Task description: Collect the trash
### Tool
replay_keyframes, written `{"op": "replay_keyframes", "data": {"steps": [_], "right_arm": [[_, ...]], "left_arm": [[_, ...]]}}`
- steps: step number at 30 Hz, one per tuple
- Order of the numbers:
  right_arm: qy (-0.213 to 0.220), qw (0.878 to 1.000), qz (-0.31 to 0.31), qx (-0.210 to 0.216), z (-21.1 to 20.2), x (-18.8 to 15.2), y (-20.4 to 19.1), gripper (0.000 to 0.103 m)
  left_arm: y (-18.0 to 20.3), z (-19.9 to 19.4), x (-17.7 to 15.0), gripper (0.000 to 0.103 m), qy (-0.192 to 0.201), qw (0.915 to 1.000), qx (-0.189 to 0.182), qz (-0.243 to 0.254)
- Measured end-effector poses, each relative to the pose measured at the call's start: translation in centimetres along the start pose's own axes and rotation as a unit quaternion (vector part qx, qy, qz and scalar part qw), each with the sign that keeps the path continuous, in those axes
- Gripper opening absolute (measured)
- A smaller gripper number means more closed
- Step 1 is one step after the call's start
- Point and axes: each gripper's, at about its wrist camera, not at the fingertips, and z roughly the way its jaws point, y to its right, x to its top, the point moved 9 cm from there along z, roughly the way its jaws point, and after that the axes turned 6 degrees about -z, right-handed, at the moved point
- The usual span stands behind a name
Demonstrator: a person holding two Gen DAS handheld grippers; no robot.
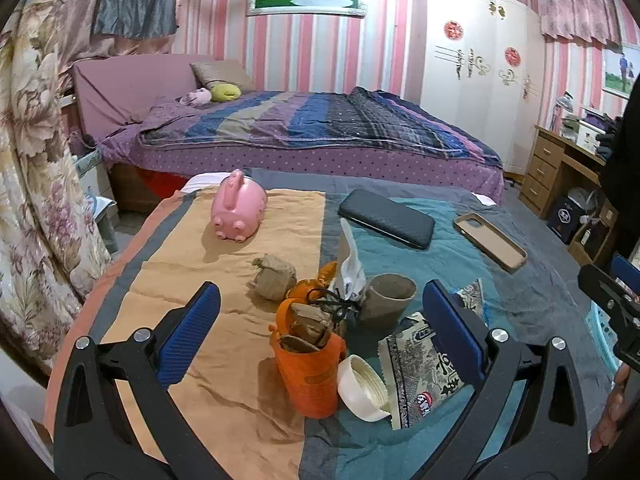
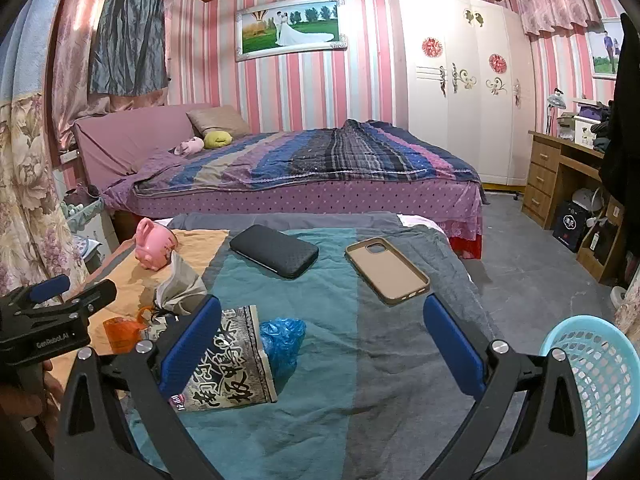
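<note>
The left tool (image 1: 320, 344) hangs wide open over the surface (image 1: 224, 312) and grips nothing. Right between its fingers stands an orange cup (image 1: 310, 372) stuffed with brown scraps, and a white lid (image 1: 362, 384) leans against it on the right-finger side. Just beyond the cup are a grey paper cup (image 1: 386, 300), a crumpled brown wad (image 1: 274, 280) and a white wrapper (image 1: 352, 268) poking up. The printed packet (image 1: 416, 364) lies partly under its right finger.

The right tool (image 2: 320, 344) is equally wide open and empty. The same packet (image 2: 224, 356) sits by its left finger, a blue bag (image 2: 282, 340) just past it, and the basket (image 2: 600, 396) stands off to its right, below the surface edge.

My worry is the clutter. If the left tool closes on the orange cup off-centre, it may tip it and spill the scraps, or knock the lid away. The packet is flat and slippery-looking, so a pinch could slide off it or snag the cloth instead. Further out lie a pink piggy bank (image 1: 240, 212), a black wallet (image 1: 386, 218) and a phone case (image 1: 490, 242); these look like keepers, and a careless sweep could drag them along. The two tools also work near each other, so they could bump.
</note>
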Motion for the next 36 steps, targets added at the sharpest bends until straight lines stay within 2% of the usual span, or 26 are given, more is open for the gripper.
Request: {"op": "replay_keyframes", "data": {"steps": [13,29,33,36], "right_arm": [[0.002,1.0,-0.002,0.002,-0.1,0.1,-0.2,0.099],[0.006,1.0,-0.006,0.012,-0.3,0.3,-0.9,0.099],[0.007,1.0,-0.006,0.025,-0.2,0.4,-1.4,0.099],[0.004,0.999,-0.008,0.031,0.0,0.4,-1.7,0.099]], "left_arm": [[0.5,-0.5,0.7,0.098,0.015,0.9999,-0.001,0.001],[0.0,-1.2,1.4,0.098,0.03,0.9989,-0.03,-0.018],[-0.3,-0.8,0.8,0.098,0.024,0.9996,-0.014,-0.009],[-1.1,-0.5,0.6,0.098,0.018,0.9996,-0.004,-0.021]]}}
